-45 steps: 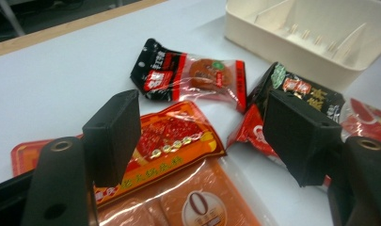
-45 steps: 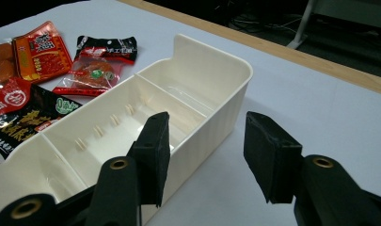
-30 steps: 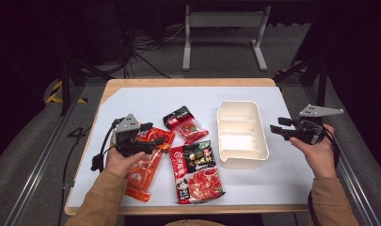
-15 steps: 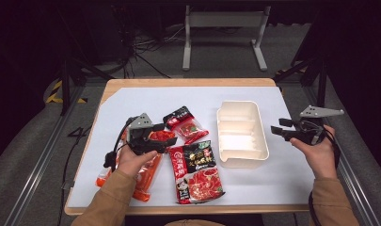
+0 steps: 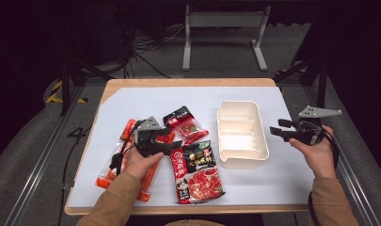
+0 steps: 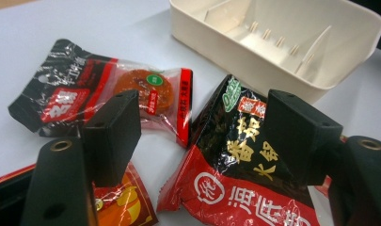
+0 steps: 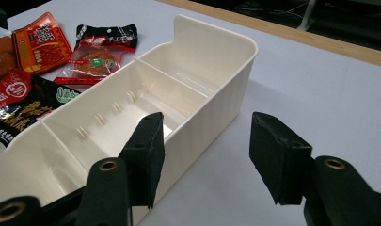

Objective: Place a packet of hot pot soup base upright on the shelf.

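Dark floor, cables and a grey metal stand surround our worktop (image 5: pixel 131 101), a wooden board under a pale lavender sheet. Farthest left lies a long orange-red plastic sachet (image 5: pixel 114 170), partly under our left forearm. Above it we hold the left gripper (image 5: pixel 171 147), its jaws standing wide with nothing clamped. From the left gripper view they straddle the top corner of the large black-and-red sauce packet with gold lettering (image 6: pixel 240 160), and the pads do not look to be pressing it yet. That packet lies flat at the front middle of the worktop, its right edge just beside the cream plastic divided tray (image 5: pixel 241 136). Behind it lies a smaller black-and-red packet with a clear window (image 5: pixel 184 125), close to the left jaw.

Right of the tray we hold the right gripper (image 5: pixel 277 127), about two-thirds open and empty. In the right gripper view it points along the tray's outer wall, apparently clear of it.

We judge the glossy film to be the main risk: closing on only a corner could let the packet slide out or fold as it lifts. The left jaw might also snag the small packet or the sachet beneath. If the tray is unsteadied, a packet pushed against it may shove it aside.
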Demonstrator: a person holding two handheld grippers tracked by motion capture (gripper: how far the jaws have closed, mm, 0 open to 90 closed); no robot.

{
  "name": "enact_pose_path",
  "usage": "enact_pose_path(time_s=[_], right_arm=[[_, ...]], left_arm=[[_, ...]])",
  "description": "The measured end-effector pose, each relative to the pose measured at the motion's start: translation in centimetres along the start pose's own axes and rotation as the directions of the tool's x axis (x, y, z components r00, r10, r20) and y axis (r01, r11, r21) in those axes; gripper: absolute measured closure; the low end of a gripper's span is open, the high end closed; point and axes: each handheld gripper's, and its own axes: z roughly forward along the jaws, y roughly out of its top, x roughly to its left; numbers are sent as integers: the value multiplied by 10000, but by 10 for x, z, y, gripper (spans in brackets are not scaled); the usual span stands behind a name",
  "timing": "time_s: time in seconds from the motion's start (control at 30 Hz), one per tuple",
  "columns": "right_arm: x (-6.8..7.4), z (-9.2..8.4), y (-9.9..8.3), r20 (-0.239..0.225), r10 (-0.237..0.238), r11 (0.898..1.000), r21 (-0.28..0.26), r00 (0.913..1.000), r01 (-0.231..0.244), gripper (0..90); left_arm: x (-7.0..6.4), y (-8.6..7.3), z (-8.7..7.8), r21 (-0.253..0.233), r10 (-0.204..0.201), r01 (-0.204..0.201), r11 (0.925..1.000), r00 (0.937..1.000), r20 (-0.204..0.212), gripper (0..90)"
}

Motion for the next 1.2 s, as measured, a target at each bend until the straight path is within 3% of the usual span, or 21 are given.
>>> enact_pose_path(time_s=[0.37, 0.5, 0.6, 0.87, 1.2], right_arm=[[0, 2, -1, -22, 31, 10000, 33, 10000, -30, 456], [0, 3, -1, -46, 30, 10000, 39, 10000, -29, 451], [0, 4, -2, -66, 16, 10000, 83, 10000, -15, 448], [0, 3, -2, -55, 8, 10000, 45, 10000, -7, 446], [0, 4, -2, -54, -12, 10000, 78, 10000, 13, 441]], left_arm=[[1, -8, 18, 1100, -122, 139, 9938, 9998, -158, 333], [5, -12, 24, 1495, -323, 372, 9881, 9988, -356, 359], [5, -14, 28, 1804, -259, 357, 9830, 9981, -565, 362], [5, -16, 33, 2169, -191, 285, 9758, 9988, -456, 416], [6, -18, 39, 2798, -311, 392, 9593, 9990, -333, 469]])
